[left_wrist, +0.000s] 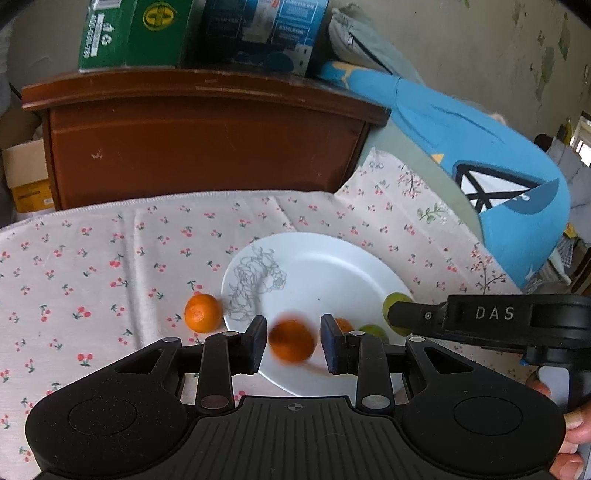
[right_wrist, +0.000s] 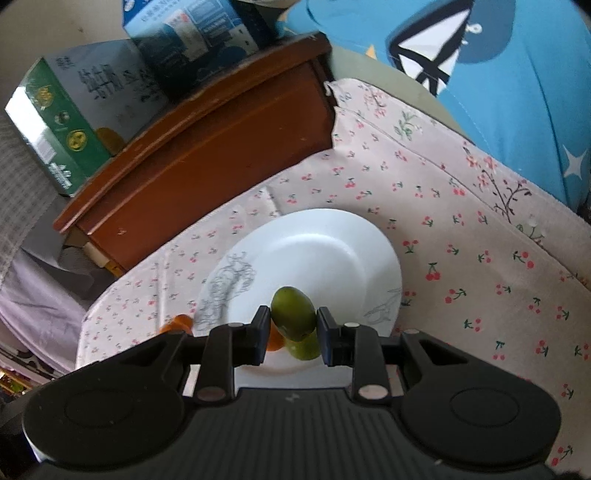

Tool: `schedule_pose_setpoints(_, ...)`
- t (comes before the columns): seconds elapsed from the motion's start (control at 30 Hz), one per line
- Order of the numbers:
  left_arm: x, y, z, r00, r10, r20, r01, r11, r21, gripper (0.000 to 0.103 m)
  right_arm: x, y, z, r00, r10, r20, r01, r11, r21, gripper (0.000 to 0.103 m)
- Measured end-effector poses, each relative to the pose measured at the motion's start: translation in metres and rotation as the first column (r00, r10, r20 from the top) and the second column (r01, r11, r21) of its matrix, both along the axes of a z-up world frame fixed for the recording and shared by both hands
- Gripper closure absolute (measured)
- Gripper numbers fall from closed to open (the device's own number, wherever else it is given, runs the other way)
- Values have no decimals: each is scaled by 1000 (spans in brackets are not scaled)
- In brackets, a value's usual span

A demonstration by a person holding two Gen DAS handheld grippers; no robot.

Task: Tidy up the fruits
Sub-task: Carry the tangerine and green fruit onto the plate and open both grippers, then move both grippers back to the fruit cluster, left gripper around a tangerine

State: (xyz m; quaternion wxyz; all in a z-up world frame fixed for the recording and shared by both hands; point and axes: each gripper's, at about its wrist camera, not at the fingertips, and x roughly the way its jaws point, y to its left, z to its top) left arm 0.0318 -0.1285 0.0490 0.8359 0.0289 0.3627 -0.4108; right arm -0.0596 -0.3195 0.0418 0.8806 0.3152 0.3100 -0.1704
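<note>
A white plate (left_wrist: 325, 266) lies on the cherry-print cloth. My left gripper (left_wrist: 293, 341) is open over its near edge, with a blurred orange (left_wrist: 291, 341) between the fingers, touching neither pad. A second orange (left_wrist: 202, 312) sits on the cloth left of the plate. A third orange (left_wrist: 343, 325) and a green fruit (left_wrist: 373, 330) lie on the plate behind the right finger. My right gripper (right_wrist: 291, 334) is shut on a green fruit (right_wrist: 293, 312) above the plate (right_wrist: 332, 251); another green fruit (right_wrist: 304, 349) and an orange (right_wrist: 274, 341) lie below it.
A brown wooden cabinet (left_wrist: 199, 147) stands behind the table with green and blue boxes (left_wrist: 129, 33) on top. Blue fabric (left_wrist: 480, 155) drapes at the right. A cardboard box (left_wrist: 26, 173) sits at far left. An orange (right_wrist: 179, 323) shows left of the plate in the right wrist view.
</note>
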Motion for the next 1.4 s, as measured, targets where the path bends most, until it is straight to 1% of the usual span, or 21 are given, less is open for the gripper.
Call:
schedule_pose_setpoints(0.27,2,-11,-7,1000,0,-16,1,1000,26,74,8,-11,-12,999,-36,-26,36,999,20,75)
schedule_pose_setpoints(0.3,2,-12,-8,1000,1,-18,0,1000,27,73,9,-12,-13,999,-36,-28,37,999,25,73)
schedule_pose_setpoints(0.43,2,-13,-8,999,5,-31,-4,999,39,71,9,-13,-14,999,-41,-28,42,999,34,73)
schedule_pose_setpoints(0.6,2,-9,-5,998,50,-27,-48,997,55,41,8,-12,-11,999,-38,-12,38,999,38,70)
schedule_pose_setpoints(0.67,2,-7,-4,998,59,-27,-57,997,53,37,8,-12,-8,999,-38,-4,38,999,30,67)
schedule_pose_setpoints(0.77,1,-7,-1,997,72,-34,-70,995,75,25,8,-11,-6,999,-39,6,39,999,25,67)
schedule_pose_setpoints(0.87,-6,-6,2,998,55,-32,-53,996,78,24,6,-9,-4,999,-34,8,34,999,27,66)
schedule_pose_setpoints(0.97,-14,-3,8,999,42,-23,-40,995,93,17,3,-5,0,999,-32,12,32,999,14,64)
schedule_pose_setpoints(1.03,-17,5,15,999,39,-8,-38,996,81,16,1,-1,4,1000,-24,16,24,1000,3,62)
schedule_pose_setpoints(1.1,-18,15,22,999,46,-1,-45,997,69,12,-2,4,7,1000,-13,21,13,1000,1,61)
schedule_pose_setpoints(1.23,-13,38,32,996,85,-25,-83,996,44,11,-8,15,13,999,8,35,-8,1000,-6,60)
schedule_pose_setpoints(1.33,-10,59,34,990,137,-43,-135,990,39,11,-13,24,16,999,21,37,-20,999,-25,58)
schedule_pose_setpoints(1.4,-7,71,34,983,173,-67,-171,984,42,11,-18,31,16,999,28,40,-27,999,-20,57)
